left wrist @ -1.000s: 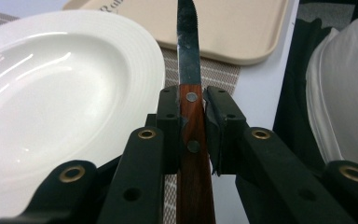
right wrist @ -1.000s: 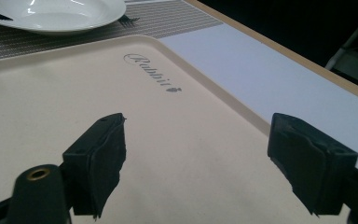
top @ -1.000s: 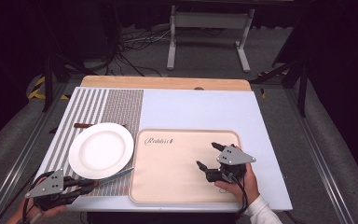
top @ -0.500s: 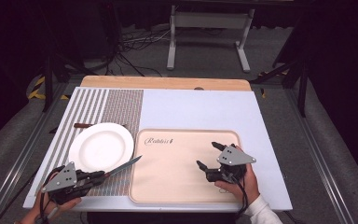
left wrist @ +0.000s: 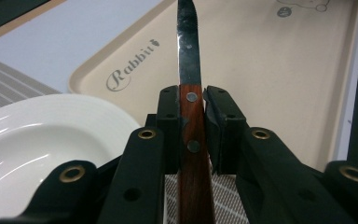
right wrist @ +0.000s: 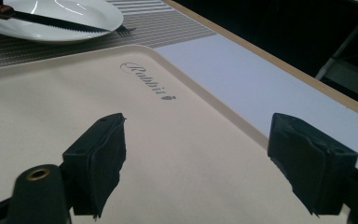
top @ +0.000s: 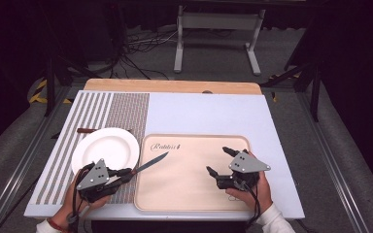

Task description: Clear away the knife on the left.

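Since the earlier frames, my left gripper (top: 126, 173) has carried the knife (top: 148, 163) from the lower left corner of the high view toward centre; its blade tip now reaches over the tray (top: 194, 194) edge. Jaws are pinching the wooden handle (left wrist: 191, 140), blade pointing ahead, just right of the white plate (top: 108, 145).

Right gripper (top: 219, 161) hasn't shifted: lower right of the frame, over the tray, jaws spread with nothing between them.

Judgement: the knife is in transit to the tray, set-down not yet done. 1 more piece of cutlery (top: 86, 130) lies behind the plate.
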`<state>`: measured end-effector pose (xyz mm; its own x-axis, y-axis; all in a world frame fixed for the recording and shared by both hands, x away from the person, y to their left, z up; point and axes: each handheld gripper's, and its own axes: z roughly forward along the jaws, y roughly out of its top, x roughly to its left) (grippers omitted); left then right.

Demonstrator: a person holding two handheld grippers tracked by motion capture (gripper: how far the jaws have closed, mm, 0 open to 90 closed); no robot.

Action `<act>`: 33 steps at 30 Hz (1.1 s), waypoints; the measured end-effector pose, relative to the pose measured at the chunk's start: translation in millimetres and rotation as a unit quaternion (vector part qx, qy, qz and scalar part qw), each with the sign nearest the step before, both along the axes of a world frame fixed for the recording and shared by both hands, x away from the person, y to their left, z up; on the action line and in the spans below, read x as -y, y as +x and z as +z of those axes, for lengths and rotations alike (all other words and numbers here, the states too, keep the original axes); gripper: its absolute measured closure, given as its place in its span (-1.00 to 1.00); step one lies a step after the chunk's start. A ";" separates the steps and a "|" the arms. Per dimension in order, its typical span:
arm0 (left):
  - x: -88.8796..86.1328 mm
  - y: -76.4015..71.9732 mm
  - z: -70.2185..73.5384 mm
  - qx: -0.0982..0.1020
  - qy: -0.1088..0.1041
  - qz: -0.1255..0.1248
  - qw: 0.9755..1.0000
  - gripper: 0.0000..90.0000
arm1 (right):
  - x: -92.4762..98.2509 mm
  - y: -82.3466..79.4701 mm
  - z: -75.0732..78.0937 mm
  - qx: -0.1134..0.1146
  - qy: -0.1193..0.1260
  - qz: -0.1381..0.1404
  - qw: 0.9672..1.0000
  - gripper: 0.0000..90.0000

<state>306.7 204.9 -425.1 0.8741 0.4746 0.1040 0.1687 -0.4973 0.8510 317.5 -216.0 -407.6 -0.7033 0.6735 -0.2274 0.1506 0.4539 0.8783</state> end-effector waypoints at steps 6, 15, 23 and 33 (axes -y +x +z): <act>23.5 4.5 0.9 -0.002 0.008 -0.004 1.000 0.71 | 2.1 -0.3 1.0 0.002 0.004 -0.002 1.000 -0.55; 59.1 9.4 0.9 -0.005 0.009 -0.012 1.000 0.71 | 2.6 -0.7 1.5 0.001 0.004 -0.002 1.000 -0.55; 80.1 15.1 -4.4 -0.011 0.022 -0.019 1.000 0.71 | 3.4 -0.6 0.9 0.001 0.002 -0.002 1.000 -0.55; 99.6 20.2 -15.5 -0.034 0.033 -0.018 0.999 0.71 | 4.4 -0.3 0.8 0.001 0.002 -0.003 1.000 -0.55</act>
